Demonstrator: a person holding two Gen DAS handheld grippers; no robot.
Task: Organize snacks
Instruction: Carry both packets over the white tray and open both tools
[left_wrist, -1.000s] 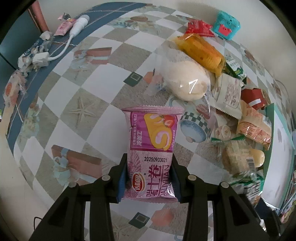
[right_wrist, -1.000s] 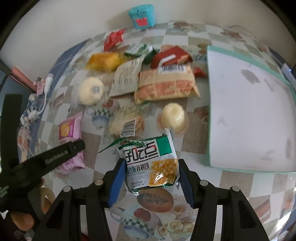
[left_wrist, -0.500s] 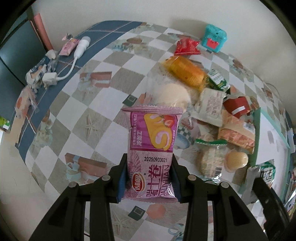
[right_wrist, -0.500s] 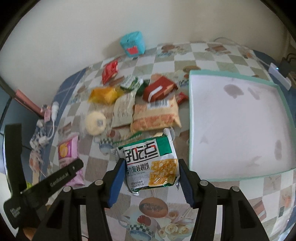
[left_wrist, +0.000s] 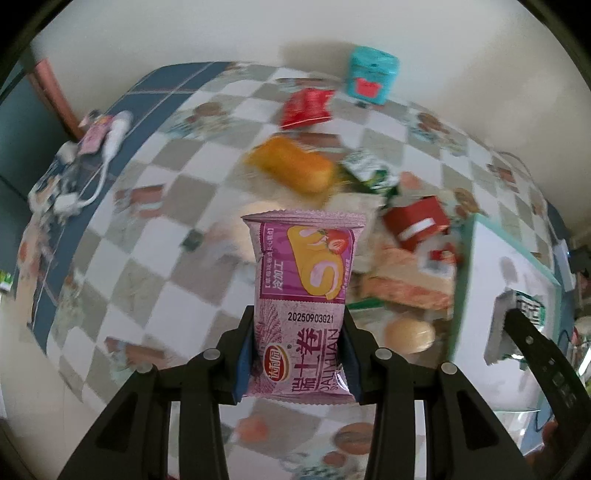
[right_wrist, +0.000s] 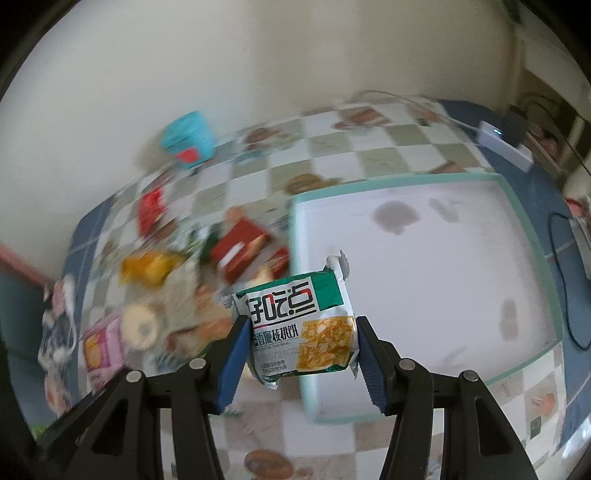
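Note:
My left gripper (left_wrist: 297, 354) is shut on a pink swiss-roll packet (left_wrist: 304, 280) and holds it high above the checkered table. My right gripper (right_wrist: 299, 350) is shut on a green-and-white walnut cookie packet (right_wrist: 299, 325), held over the left edge of the white tray with a teal rim (right_wrist: 517, 199). That cookie packet (left_wrist: 524, 314) also shows at the right of the left wrist view, over the tray (left_wrist: 476, 236). The pink packet (right_wrist: 101, 343) shows at the left of the right wrist view. A pile of loose snacks lies left of the tray, blurred.
In the pile are an orange cake packet (left_wrist: 291, 168), a red packet (left_wrist: 306, 109), a red box (left_wrist: 417, 223), a round yellow bun (left_wrist: 408, 334). A teal box (left_wrist: 371, 74) stands by the wall. White cables (left_wrist: 107, 147) lie far left; a white power strip (right_wrist: 504, 146) lies behind the tray.
Both grippers have risen and swung to the right with their packets. The cookie packet now hangs over the tray's left edge; the pink packet is farther above the table.

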